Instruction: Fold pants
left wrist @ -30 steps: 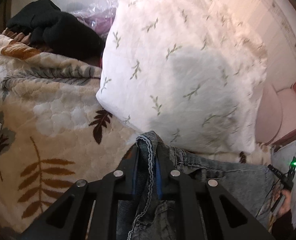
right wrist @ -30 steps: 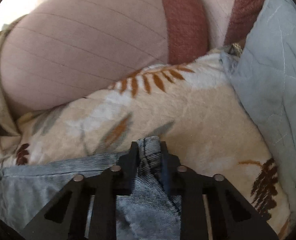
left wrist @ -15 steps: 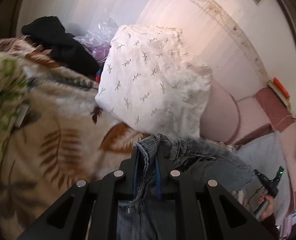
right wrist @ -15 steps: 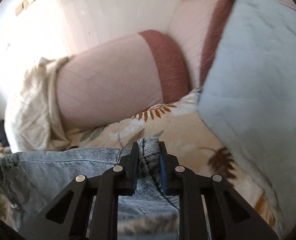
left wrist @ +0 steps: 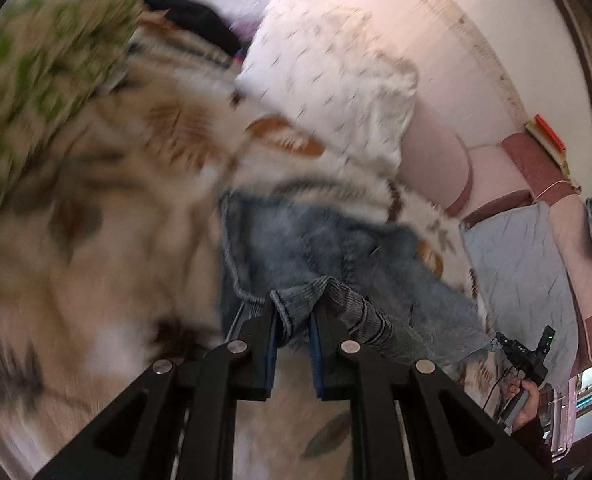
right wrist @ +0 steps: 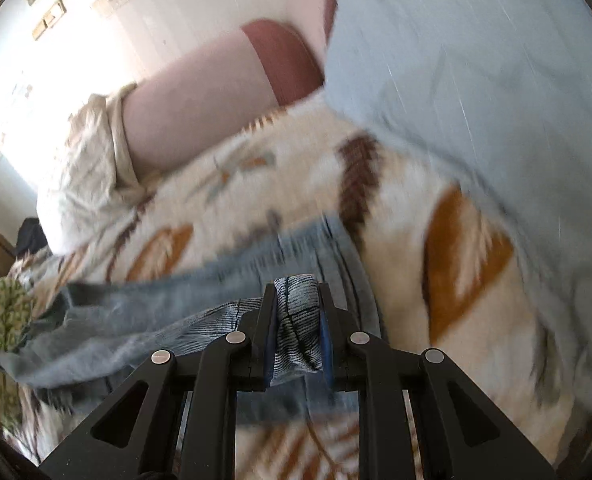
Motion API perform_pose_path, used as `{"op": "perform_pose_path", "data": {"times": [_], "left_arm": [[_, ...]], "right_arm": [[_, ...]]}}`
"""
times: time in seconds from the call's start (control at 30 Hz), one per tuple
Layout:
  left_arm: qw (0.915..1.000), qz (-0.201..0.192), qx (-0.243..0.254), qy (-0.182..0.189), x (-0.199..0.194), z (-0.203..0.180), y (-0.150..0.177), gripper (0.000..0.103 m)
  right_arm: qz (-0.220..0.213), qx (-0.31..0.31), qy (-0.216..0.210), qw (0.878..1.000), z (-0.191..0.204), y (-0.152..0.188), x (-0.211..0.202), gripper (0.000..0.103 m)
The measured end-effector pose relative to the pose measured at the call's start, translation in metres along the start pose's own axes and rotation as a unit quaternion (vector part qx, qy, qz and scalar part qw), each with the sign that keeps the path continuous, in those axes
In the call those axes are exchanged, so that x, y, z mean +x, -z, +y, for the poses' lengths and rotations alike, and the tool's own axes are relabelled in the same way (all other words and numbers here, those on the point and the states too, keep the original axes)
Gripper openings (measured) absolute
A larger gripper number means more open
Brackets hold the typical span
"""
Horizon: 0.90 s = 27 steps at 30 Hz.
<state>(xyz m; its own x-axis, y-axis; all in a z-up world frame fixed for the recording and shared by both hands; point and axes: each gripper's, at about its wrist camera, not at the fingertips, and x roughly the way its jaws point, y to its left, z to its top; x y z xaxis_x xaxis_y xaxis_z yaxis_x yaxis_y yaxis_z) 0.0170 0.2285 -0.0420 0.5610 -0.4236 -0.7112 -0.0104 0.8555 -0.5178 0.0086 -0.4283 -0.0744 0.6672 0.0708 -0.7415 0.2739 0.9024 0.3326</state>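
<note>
Nearest to me, the left gripper [left wrist: 292, 320] is clamped on a denim edge of the pants [left wrist: 335, 248], and the right gripper [right wrist: 297, 312] pinches another bunched edge of them; the rest of the jeans sags onto the leaf-print blanket [right wrist: 475, 248], with a white pillow [left wrist: 335, 80] and pink bolster [right wrist: 200, 112] beyond

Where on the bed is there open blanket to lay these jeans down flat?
The leaf-print blanket is bare between the jeans, the pink bolster and the light blue quilt. In the left view, blanket lies bare left of the jeans. Around the white pillow, dark clothes and green-patterned cloth it is crowded.
</note>
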Motion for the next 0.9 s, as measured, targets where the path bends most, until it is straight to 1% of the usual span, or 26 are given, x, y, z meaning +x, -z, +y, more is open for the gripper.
{"op": "perform_pose_path", "data": {"times": [0.07,0.13,0.17,0.27,0.3,0.33,0.37,0.4,0.43,0.47,0.5,0.53,0.57,0.63,0.67,0.7,0.73,0.8,0.83,0.9], "left_arm": [[0.9998,0.006,-0.015,-0.005,0.003,0.014,0.016,0.015],[0.9994,0.008,-0.033,-0.001,0.003,0.026,0.028,0.015],[0.9993,0.007,-0.036,0.001,0.003,0.031,0.032,0.015],[0.9990,0.013,-0.041,-0.013,0.009,0.039,0.040,0.015],[0.9988,0.018,-0.041,-0.017,0.010,0.041,0.042,0.016],[0.9988,0.022,-0.036,-0.024,0.011,0.040,0.043,0.016],[0.9989,0.022,-0.030,-0.027,0.009,0.039,0.044,0.016],[0.9992,0.020,-0.023,-0.027,0.005,0.036,0.045,0.016],[0.9994,0.014,-0.013,-0.030,-0.001,0.032,0.044,0.016],[0.9994,0.006,-0.002,-0.034,-0.007,0.029,0.043,0.016],[0.9992,-0.003,0.009,-0.040,-0.014,0.025,0.042,0.016],[0.9982,-0.020,0.018,-0.054,-0.023,0.020,0.041,0.016],[0.9968,-0.037,0.027,-0.065,-0.031,0.015,0.039,0.016],[0.9940,-0.069,0.042,-0.074,-0.048,0.005,0.034,0.016],[0.9925,-0.082,0.047,-0.078,-0.055,0.001,0.032,0.016],[0.9916,-0.090,0.048,-0.079,-0.061,-0.003,0.029,0.016],[0.9917,-0.095,0.049,-0.072,-0.064,-0.008,0.025,0.016],[0.9930,-0.087,0.058,-0.056,-0.063,-0.019,0.021,0.016],[0.9931,-0.081,0.067,-0.051,-0.058,-0.028,0.020,0.016],[0.9929,-0.064,0.093,-0.038,-0.044,-0.047,0.021,0.016]], "right_arm": [[0.004,0.004,-0.003,1.000,-0.005,0.010,-0.001,0.016],[0.006,0.014,-0.007,1.000,-0.013,0.017,-0.004,0.017],[0.006,0.020,-0.011,1.000,-0.017,0.020,-0.005,0.017],[0.018,0.023,-0.013,0.999,-0.023,0.028,-0.001,0.018],[0.029,0.021,-0.005,0.999,-0.025,0.030,0.003,0.022],[0.034,0.023,-0.003,0.999,-0.027,0.031,0.004,0.030],[0.037,0.029,-0.004,0.999,-0.030,0.031,0.003,0.031],[0.034,0.038,-0.009,0.999,-0.033,0.029,-0.002,0.036],[0.024,0.045,-0.012,0.999,-0.035,0.026,-0.008,0.044],[0.005,0.054,-0.019,0.998,-0.038,0.021,-0.018,0.049],[-0.027,0.065,-0.028,0.997,-0.041,0.014,-0.031,0.061],[-0.040,0.068,-0.032,0.996,-0.042,0.010,-0.035,0.065],[-0.046,0.069,-0.037,0.996,-0.042,0.004,-0.038,0.065],[-0.038,0.076,-0.047,0.995,-0.040,-0.010,-0.031,0.065],[-0.027,0.082,-0.050,0.995,-0.038,-0.017,-0.021,0.064],[-0.017,0.084,-0.051,0.995,-0.035,-0.022,-0.013,0.062],[-0.008,0.083,-0.050,0.995,-0.033,-0.026,-0.004,0.059],[0.011,0.079,-0.038,0.996,-0.027,-0.032,0.018,0.057],[0.023,0.079,-0.033,0.996,-0.027,-0.035,0.029,0.053],[0.046,0.078,-0.032,0.995,-0.028,-0.037,0.049,0.050]]}}
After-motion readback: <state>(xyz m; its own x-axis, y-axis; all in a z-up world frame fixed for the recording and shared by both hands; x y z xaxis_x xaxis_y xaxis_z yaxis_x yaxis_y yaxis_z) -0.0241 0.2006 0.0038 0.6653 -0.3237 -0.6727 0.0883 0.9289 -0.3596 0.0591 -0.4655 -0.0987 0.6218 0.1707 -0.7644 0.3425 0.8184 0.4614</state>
